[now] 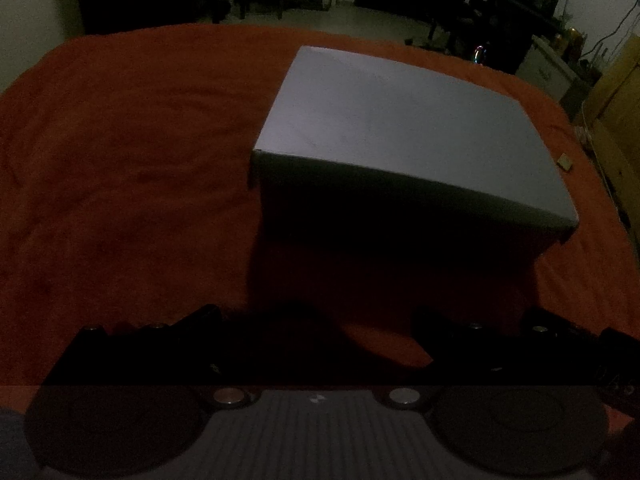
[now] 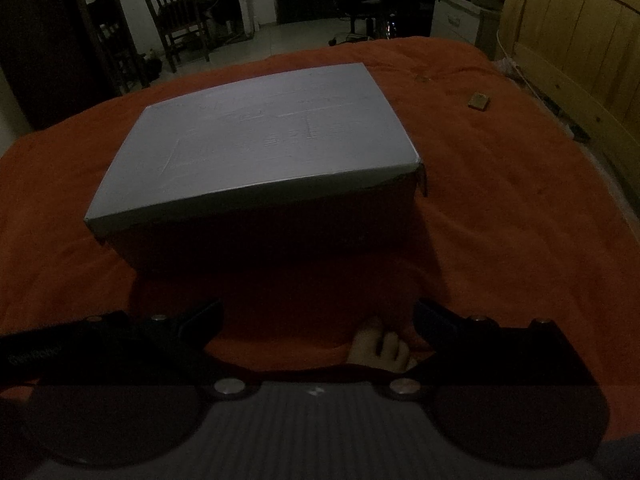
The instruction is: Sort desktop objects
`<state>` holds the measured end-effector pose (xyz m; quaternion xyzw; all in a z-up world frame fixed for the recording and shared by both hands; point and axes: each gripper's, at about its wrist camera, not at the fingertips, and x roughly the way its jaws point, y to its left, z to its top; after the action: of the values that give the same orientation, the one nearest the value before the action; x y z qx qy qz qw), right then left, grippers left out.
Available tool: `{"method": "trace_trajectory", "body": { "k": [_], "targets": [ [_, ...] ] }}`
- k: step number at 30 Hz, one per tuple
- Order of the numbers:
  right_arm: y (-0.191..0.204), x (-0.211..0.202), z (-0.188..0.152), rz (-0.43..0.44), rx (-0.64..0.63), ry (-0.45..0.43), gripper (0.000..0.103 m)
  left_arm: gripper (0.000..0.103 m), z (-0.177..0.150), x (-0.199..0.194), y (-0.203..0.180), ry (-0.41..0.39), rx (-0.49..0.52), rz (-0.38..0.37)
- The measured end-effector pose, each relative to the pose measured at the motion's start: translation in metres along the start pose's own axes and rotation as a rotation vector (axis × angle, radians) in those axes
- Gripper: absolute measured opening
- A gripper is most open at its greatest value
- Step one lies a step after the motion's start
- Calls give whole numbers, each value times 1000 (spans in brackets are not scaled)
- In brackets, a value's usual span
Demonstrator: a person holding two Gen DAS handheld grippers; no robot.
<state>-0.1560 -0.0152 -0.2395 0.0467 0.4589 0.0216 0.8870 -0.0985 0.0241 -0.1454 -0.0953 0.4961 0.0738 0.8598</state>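
A closed grey cardboard box (image 1: 400,132) stands on an orange cloth (image 1: 128,160); it also shows in the right wrist view (image 2: 260,136). A small tan flat object (image 2: 479,101) lies on the cloth beyond the box to the right, also seen in the left wrist view (image 1: 565,161). My left gripper (image 1: 318,316) is open and empty, held back from the box's near side. My right gripper (image 2: 318,312) is open and empty, also short of the box. The scene is dim.
The orange cloth (image 2: 500,200) covers the whole surface. A wooden headboard (image 2: 576,44) runs along the right. A wooden chair (image 2: 176,12) and dark furniture stand beyond the far edge. Bare toes (image 2: 380,346) show under the cloth's near edge.
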Motion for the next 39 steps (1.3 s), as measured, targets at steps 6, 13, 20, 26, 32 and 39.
{"method": "trace_trajectory", "body": {
  "k": [6,13,20,26,32,39],
  "targets": [
    [-2,0,-1,4,0,2,103,102,0,1,0,3,-2,9],
    [-4,0,0,2,-1,2,103,102,0,4,-1,9,-6,18],
    [-6,-1,1,-5,-4,-2,103,102,0,6,-2,9,-2,21],
    [-8,-2,1,-10,-7,-5,103,102,-1,6,-3,8,3,24],
    [-1,-1,0,-12,-6,-6,103,102,-2,7,-1,10,-3,24],
    [0,0,0,-9,-14,-3,103,102,-2,6,-3,10,7,23]
  ]
}}
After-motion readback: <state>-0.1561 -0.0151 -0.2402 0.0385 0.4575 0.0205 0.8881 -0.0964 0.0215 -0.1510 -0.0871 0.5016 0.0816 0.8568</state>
